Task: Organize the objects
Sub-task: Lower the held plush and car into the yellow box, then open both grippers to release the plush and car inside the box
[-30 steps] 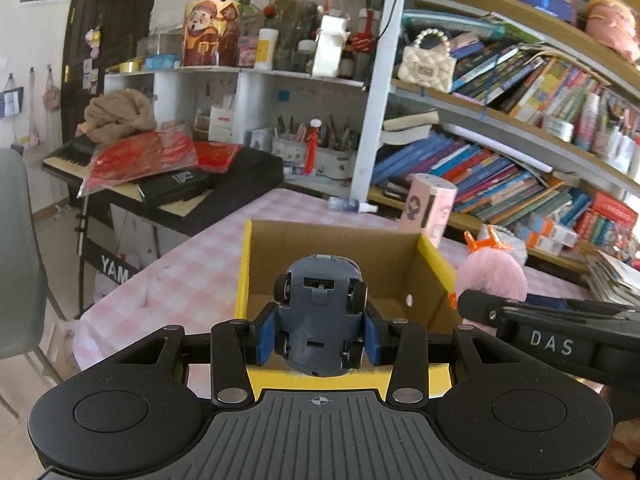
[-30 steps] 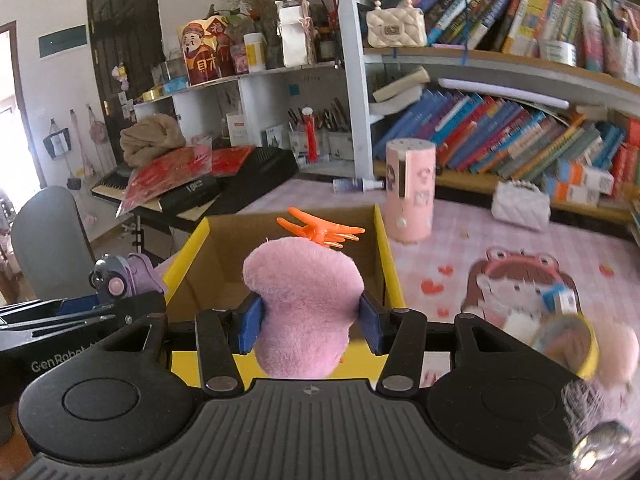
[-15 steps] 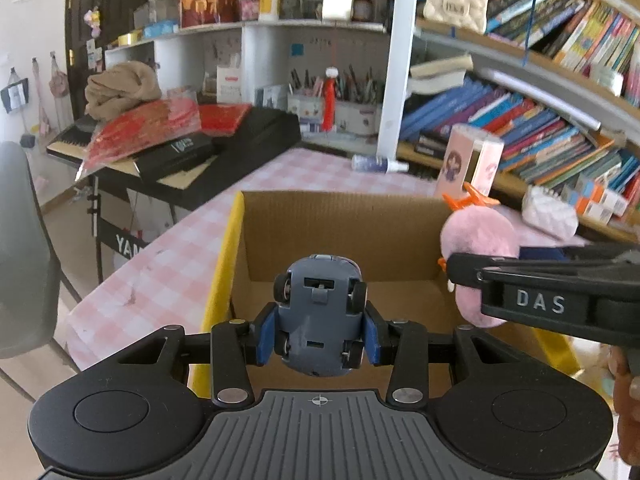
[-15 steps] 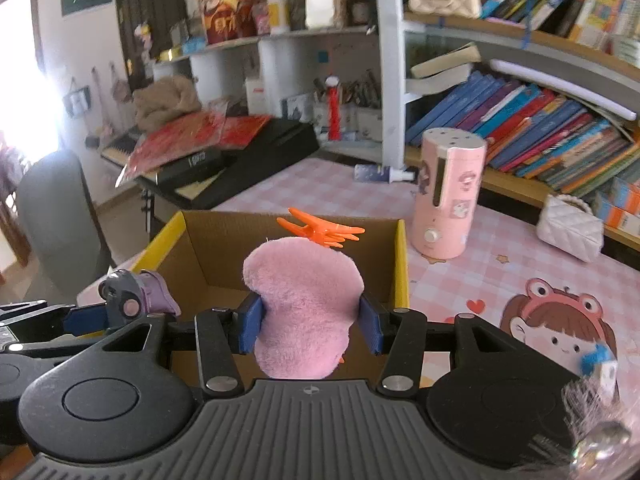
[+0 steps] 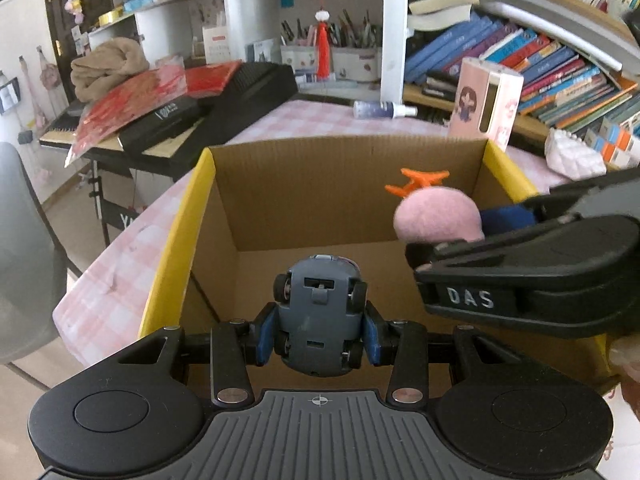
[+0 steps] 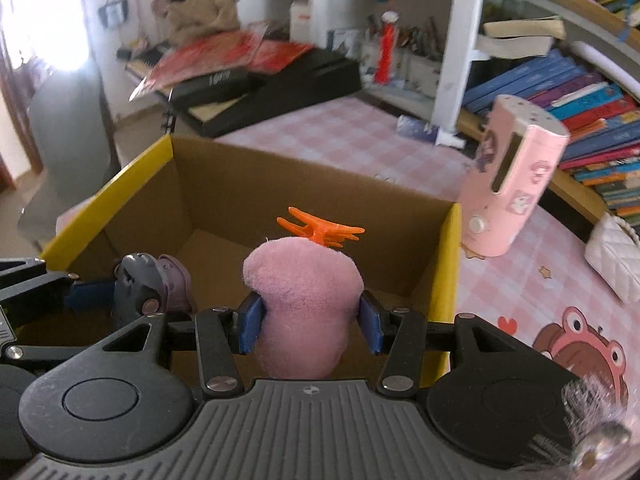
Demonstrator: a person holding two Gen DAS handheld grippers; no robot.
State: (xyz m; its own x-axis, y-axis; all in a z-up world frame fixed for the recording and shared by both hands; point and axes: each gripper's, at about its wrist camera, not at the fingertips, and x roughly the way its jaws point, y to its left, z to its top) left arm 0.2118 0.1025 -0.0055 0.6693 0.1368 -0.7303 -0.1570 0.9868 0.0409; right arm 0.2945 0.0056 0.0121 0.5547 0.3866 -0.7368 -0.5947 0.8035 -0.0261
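My left gripper (image 5: 319, 334) is shut on a grey toy car (image 5: 318, 312), held underside up over the open cardboard box (image 5: 296, 196) with yellow flaps. My right gripper (image 6: 308, 320) is shut on a pink plush hair clip (image 6: 304, 300) with an orange claw (image 6: 320, 229) on top, also above the box (image 6: 208, 184). In the left wrist view the pink plush (image 5: 438, 214) and the right gripper's black body sit at the right, over the box's right side. In the right wrist view the toy car (image 6: 140, 280) shows at the left. The box floor looks bare.
The box stands on a pink checked tablecloth (image 6: 360, 140). A pink cylinder holder (image 6: 512, 184) and a white quilted purse (image 6: 616, 256) stand right of it. A small spray bottle (image 5: 380, 110) lies behind. A black keyboard (image 5: 224, 96), bookshelves and a grey chair (image 5: 24, 256) surround the table.
Both grippers have moved forward and down over the box, so its inside now fills the views. The right gripper came closer beside the left one. Both grips held.
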